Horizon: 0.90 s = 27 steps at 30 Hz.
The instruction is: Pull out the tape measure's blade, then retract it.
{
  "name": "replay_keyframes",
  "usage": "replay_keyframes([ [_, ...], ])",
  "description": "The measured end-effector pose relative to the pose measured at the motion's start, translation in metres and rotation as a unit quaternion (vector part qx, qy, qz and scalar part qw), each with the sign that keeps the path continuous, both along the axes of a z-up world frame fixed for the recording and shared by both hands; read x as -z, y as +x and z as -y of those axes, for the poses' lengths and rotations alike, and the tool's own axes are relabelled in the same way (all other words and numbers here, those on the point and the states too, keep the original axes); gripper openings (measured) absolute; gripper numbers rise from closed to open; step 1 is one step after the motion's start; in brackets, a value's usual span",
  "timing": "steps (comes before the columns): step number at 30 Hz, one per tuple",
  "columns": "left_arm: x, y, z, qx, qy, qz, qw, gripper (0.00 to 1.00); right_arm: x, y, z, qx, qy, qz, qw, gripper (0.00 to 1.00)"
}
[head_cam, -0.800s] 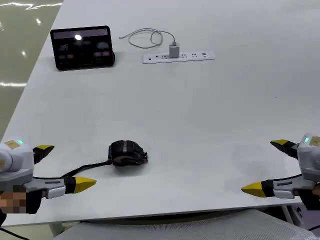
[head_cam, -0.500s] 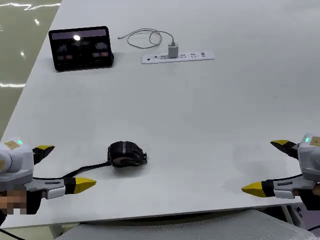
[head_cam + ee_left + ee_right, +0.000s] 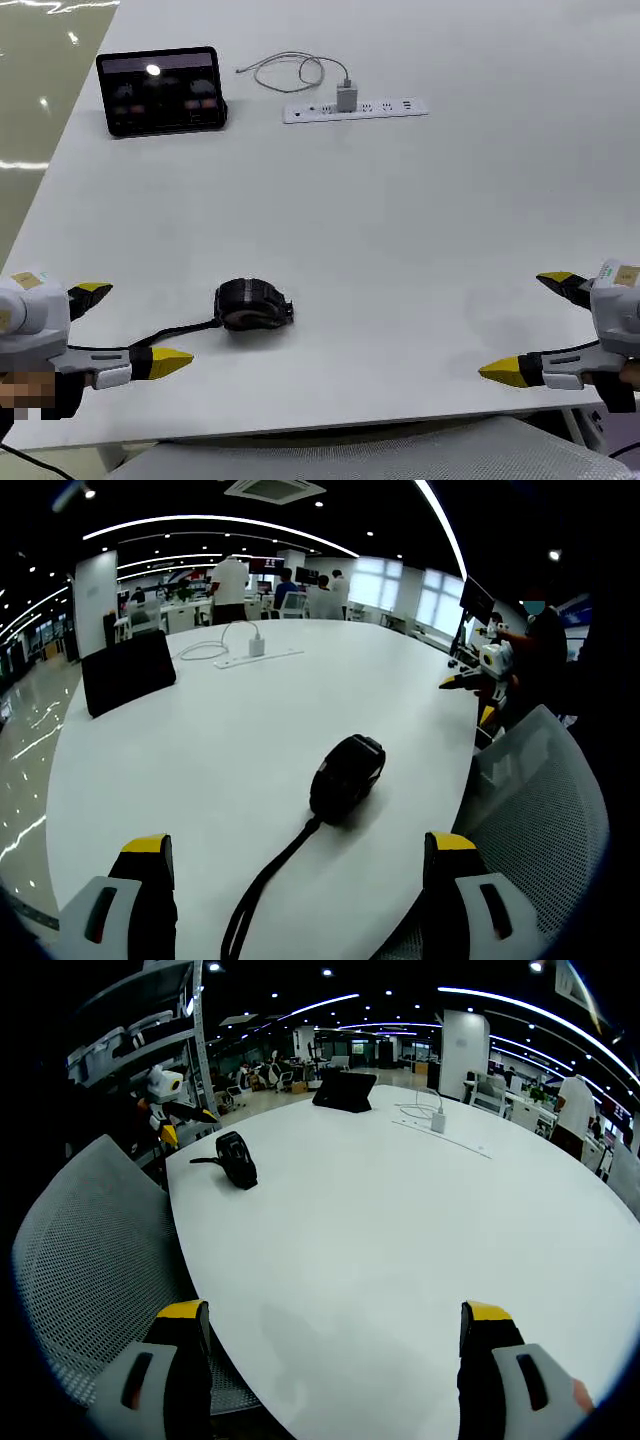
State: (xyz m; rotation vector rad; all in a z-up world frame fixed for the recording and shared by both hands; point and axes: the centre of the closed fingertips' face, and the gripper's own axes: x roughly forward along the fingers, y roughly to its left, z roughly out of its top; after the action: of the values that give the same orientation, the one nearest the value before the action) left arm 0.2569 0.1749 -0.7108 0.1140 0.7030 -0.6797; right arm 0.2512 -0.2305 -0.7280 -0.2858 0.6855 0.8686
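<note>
progress: not begun | tape untouched on table, blade in | left gripper jaws spread, empty | right gripper jaws spread, empty | left: pull, retract

The tape measure is a black, rounded case resting on the white table, near the table's front edge and left of its middle. A small tab juts from the case's right end. Its black strap trails leftward across the tabletop, slanting toward that front edge.
</note>
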Motion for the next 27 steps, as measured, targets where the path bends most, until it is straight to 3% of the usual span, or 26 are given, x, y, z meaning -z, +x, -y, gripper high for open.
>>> replay_keyframes([
  [4,-0.001,0.006,0.01,0.029,0.004,0.006,0.9995,1.0,-0.001,0.004,-0.008,-0.007,0.006,-0.005,0.9999,1.0],
  [6,-0.003,0.008,0.015,0.042,-0.001,0.006,0.9991,1.0,-0.003,0.008,-0.012,-0.014,0.005,0.005,0.9999,1.0],
  [8,-0.004,0.011,0.019,0.058,0.01,0.001,0.9982,1.0,-0.004,0.009,-0.017,-0.018,0.009,-0.003,0.9998,1.0],
  [11,-0.004,0.016,0.028,0.089,0.017,-0.005,0.9959,0.99,-0.007,0.014,-0.026,-0.029,0.012,0.008,0.9995,1.0],
  [14,0.001,0.018,0.034,0.136,0.055,-0.008,0.9892,0.97,-0.006,0.017,-0.034,-0.041,0.013,0.01,0.999,1.0],
  [18,0.003,0.021,0.045,0.173,0.075,-0.014,0.9819,0.97,-0.007,0.02,-0.045,-0.056,0.013,0.02,0.9981,1.0],
  [19,0.003,0.025,0.048,0.185,0.087,-0.008,0.9789,0.97,-0.009,0.022,-0.049,-0.062,0.017,0.025,0.9976,1.0],
  [27,0.005,0.033,0.071,0.247,0.118,-0.015,0.9617,0.91,-0.011,0.027,-0.067,-0.085,0.02,0.029,0.9957,1.0],
])
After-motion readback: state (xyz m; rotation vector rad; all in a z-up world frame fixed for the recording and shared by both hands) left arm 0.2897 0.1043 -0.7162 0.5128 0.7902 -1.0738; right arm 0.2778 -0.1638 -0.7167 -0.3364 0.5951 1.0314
